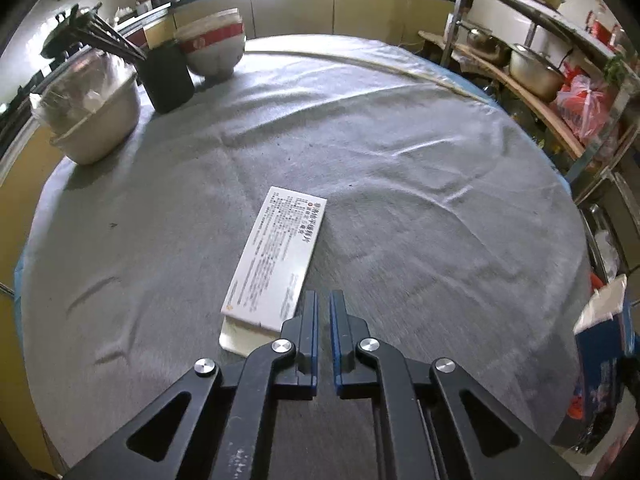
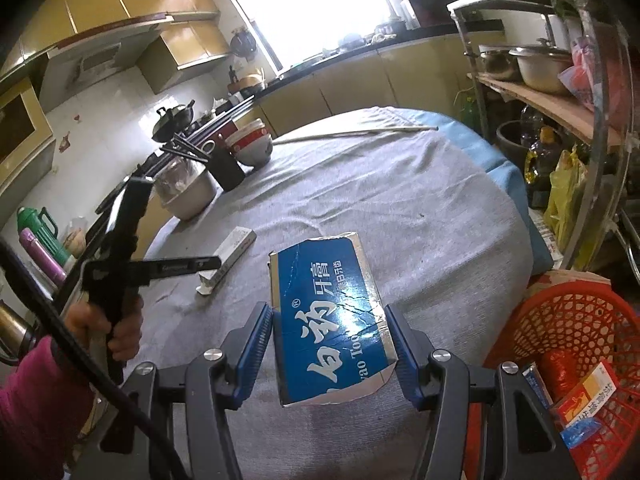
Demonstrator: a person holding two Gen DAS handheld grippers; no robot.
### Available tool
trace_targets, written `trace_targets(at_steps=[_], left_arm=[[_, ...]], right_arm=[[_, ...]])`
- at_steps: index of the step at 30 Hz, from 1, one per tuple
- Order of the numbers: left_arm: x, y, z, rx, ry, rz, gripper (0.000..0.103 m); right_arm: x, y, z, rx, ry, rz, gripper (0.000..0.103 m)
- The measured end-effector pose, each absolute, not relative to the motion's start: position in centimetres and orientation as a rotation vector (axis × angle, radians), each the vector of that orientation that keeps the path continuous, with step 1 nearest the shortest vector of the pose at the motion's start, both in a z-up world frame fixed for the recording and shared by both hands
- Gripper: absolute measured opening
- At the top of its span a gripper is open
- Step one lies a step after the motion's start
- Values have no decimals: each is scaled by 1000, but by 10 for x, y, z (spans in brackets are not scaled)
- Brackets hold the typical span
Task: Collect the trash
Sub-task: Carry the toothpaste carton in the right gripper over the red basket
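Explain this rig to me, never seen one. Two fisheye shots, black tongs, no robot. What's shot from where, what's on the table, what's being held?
There is no robot: a person holds a trigger-operated two-finger gripper in each hand, and a fisheye camera on each looks forward along its fingers.

The left wrist view shows the left gripper, jaws shut on nothing, just right of a white printed box lying on the grey tablecloth. The right wrist view shows that same gripper from the side, with the person's left hand on its handle.

The right gripper is shut on a flattened blue toothpaste box, carried above the table. A red mesh basket beside the table already holds small cartons.

At the far edge stand a metal pot, a black chopstick holder and stacked bowls.
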State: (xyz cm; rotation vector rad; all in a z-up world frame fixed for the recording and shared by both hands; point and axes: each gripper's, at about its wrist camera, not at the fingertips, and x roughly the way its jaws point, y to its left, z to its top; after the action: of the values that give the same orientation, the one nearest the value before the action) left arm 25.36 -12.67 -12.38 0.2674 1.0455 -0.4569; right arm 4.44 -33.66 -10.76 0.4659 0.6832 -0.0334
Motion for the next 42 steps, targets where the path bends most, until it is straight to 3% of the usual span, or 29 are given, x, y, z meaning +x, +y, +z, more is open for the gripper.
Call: trace_targets(at_steps=[18,42], left_arm=[[151,-107,-54,230,815,-535,6],[82,-152,-35,314,681,-623,6]], right_arm=[[18,-332,-89,468,618,-62,60],[-54,-392,-79,546,541,-228,60]])
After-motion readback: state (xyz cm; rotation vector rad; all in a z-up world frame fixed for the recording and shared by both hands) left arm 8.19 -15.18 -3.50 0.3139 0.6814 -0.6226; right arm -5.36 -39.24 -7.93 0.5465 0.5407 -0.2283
